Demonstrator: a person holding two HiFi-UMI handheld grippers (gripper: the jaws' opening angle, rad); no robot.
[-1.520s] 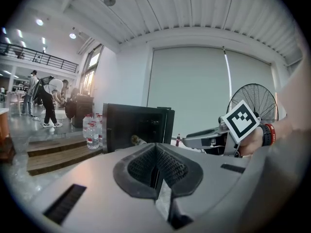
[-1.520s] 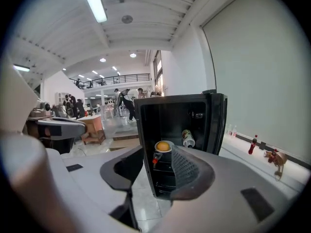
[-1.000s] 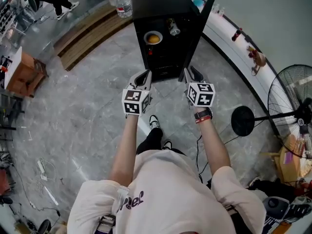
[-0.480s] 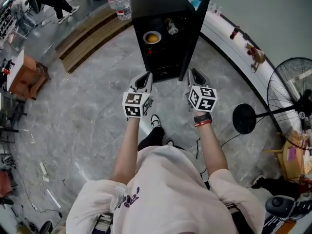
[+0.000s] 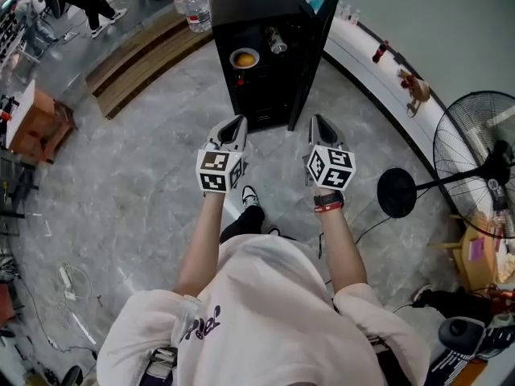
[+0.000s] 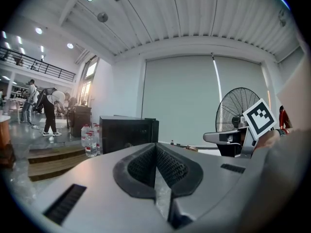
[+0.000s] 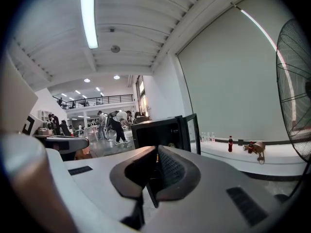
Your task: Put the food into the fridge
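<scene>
black, boxy and matte: looking down at a small fridge (image 5: 257, 6) standing on a polished grey stone floor (image 5: 153, 159), with its door (image 5: 312, 51) swung open to the right, exposing the shelves. sitting inside on an upper shelf: a pale round dish of orange-yellow food (image 5: 245, 58), with a small shiny container (image 5: 276, 43) just beside it, higher and to the right, too small to name.

holding the left tool (image 5: 236, 122) and the right tool (image 5: 319, 121) side by side in front of the opening, well apart from the fridge, both pointing roughly level toward it. carrying nothing in either. pressing the ribbed dark pads of the left tool together at the tip, with nothing between them. having just been closing the right tool's jaws, now meeting on air, with only the fridge showing beyond them.

judging from this, treating the food as already stowed and both tools as freed, probably for swinging the door shut.

showing smooth grey moulded shells around both sets of pads, with black-and-white marker cubes riding behind.
</scene>
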